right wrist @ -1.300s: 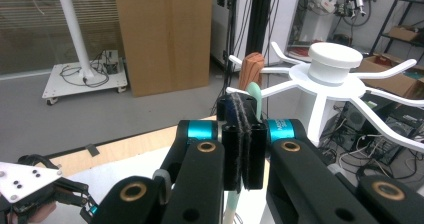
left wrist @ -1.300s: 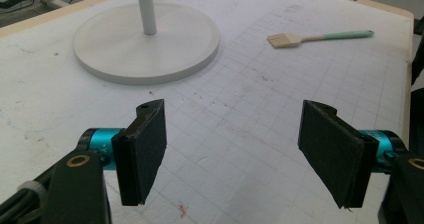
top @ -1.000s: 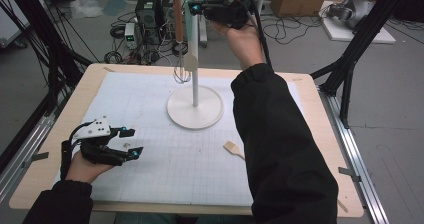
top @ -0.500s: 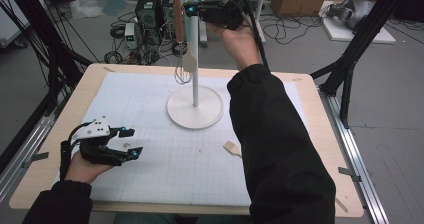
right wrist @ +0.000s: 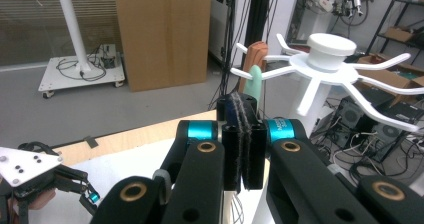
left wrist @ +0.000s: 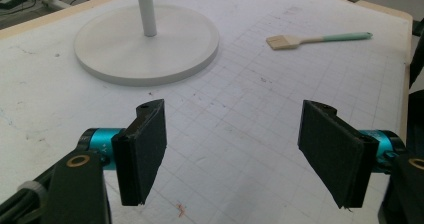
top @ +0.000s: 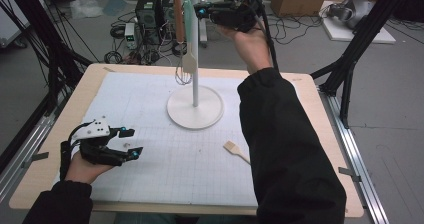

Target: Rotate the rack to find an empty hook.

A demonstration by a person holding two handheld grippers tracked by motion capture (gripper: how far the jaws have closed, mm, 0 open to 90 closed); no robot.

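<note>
The right gripper (top: pixel 202 10), jaws closed and empty, has edged toward the mint spatula (top: pixel 189 39) hanging on the rack (top: pixel 195 104). The left gripper (top: pixel 131 142) rests open on the table (top: pixel 300 91).

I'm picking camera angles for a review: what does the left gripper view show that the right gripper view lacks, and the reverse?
Left gripper view alone: the brush lying on the mat and the stand's round base. Right gripper view alone: the stand's hook arms, a mint handle hanging there, and the shut right hand-held gripper. Shared: the white stand and the table.
</note>
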